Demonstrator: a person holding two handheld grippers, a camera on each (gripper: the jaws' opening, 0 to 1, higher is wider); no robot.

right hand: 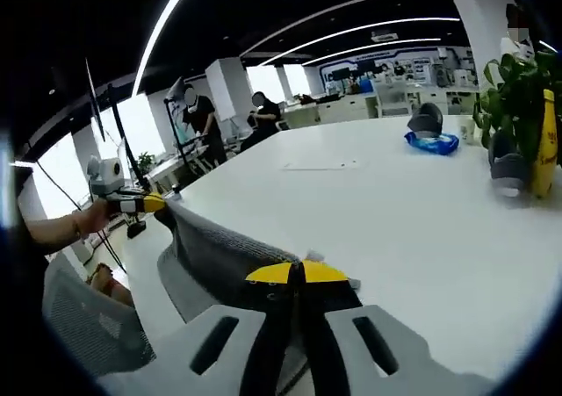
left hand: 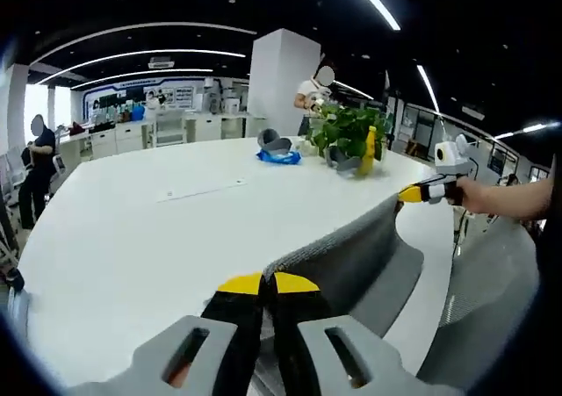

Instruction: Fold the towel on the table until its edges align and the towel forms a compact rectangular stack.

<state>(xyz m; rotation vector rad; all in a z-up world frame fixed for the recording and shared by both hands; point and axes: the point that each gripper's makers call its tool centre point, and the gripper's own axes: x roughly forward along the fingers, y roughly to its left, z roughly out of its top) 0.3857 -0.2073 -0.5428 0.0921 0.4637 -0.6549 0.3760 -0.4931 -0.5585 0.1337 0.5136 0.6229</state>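
A grey towel (left hand: 351, 255) hangs stretched between my two grippers above the near edge of the white table (left hand: 158, 238). My left gripper (left hand: 268, 284) is shut on one top corner, its yellow tips pressed together. My right gripper (right hand: 297, 273) is shut on the other corner. In the left gripper view the right gripper (left hand: 421, 191) shows far right, held by a hand, with the towel edge running to it. In the right gripper view the left gripper (right hand: 145, 204) holds the towel (right hand: 219, 255) at the left, and the cloth droops below the table edge.
A potted plant (left hand: 347, 133) with a yellow bottle (left hand: 369, 153) stands at the far side, next to a blue cloth and a grey object (left hand: 277, 147). A sheet of paper (left hand: 204, 189) lies mid-table. A grey mesh chair (left hand: 492, 299) is near the table. People stand in the background.
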